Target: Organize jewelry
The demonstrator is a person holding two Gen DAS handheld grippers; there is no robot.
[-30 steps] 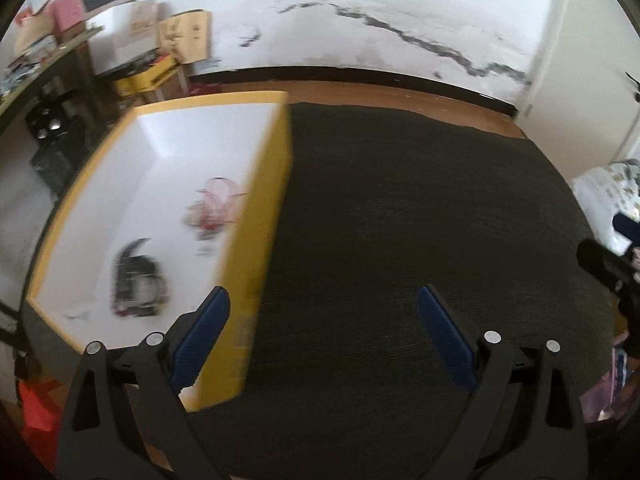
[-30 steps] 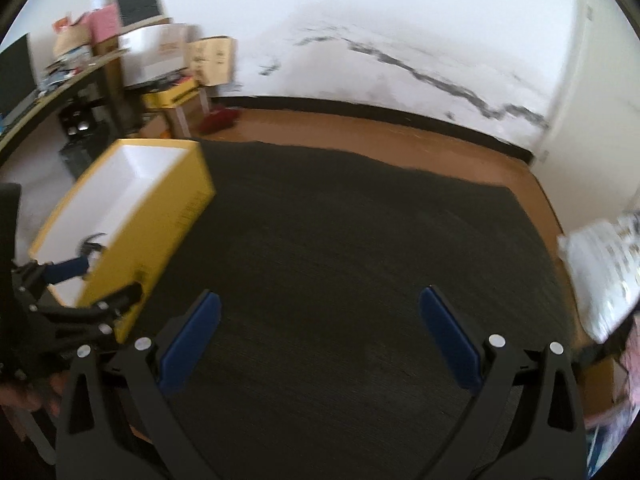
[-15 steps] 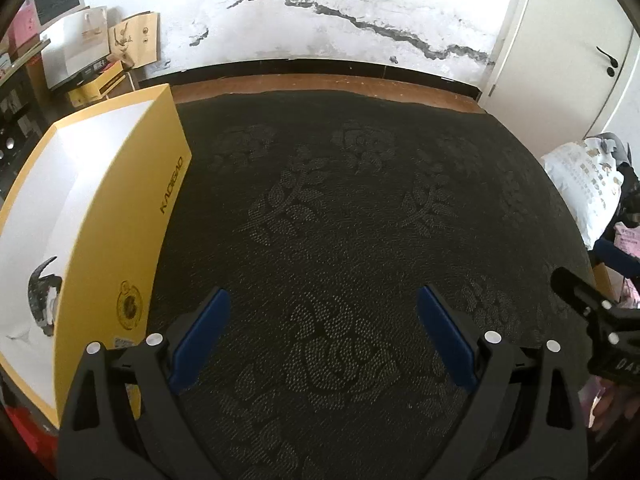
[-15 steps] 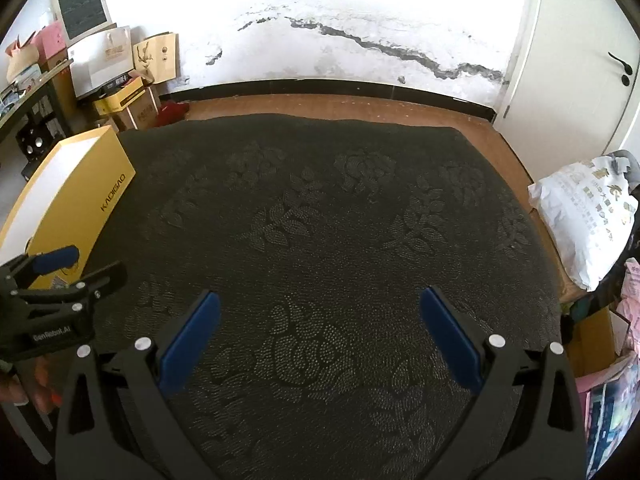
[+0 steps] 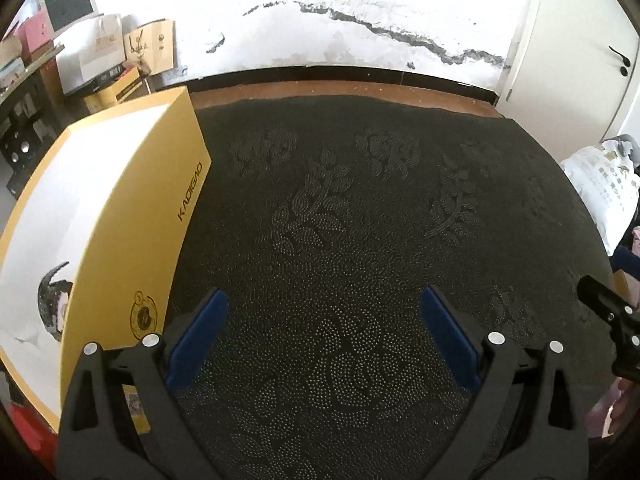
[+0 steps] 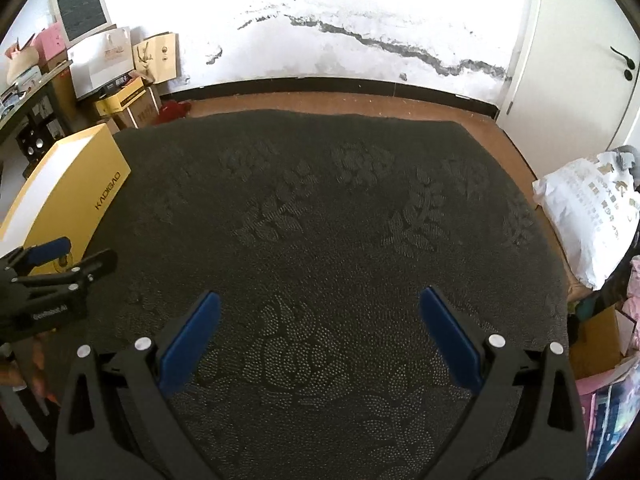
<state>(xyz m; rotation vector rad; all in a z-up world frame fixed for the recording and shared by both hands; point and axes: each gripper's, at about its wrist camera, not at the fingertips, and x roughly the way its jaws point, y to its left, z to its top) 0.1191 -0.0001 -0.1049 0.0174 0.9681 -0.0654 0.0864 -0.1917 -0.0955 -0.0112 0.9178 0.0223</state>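
Note:
A yellow box (image 5: 132,216) with a white inside stands open at the left edge of the dark flower-patterned cloth (image 5: 360,220). A dark piece of jewelry (image 5: 50,300) lies inside it, partly hidden by the box wall. My left gripper (image 5: 324,320) is open and empty, just right of the box. My right gripper (image 6: 320,324) is open and empty over the cloth's middle. The box also shows in the right wrist view (image 6: 68,196), with the left gripper (image 6: 60,260) in front of it. The right gripper's tip shows at the right edge of the left wrist view (image 5: 612,312).
A white printed bag (image 6: 592,208) lies off the cloth's right edge. Cartons and paper bags (image 6: 120,72) stand against the back-left wall by a dark shelf (image 6: 24,120). A white door (image 6: 580,52) is at the back right. Wooden floor (image 6: 340,104) borders the cloth.
Both grippers swung right and back from the yellow box. The box slid to the left of both views and the pink jewelry inside went out of sight. Both stayed open.

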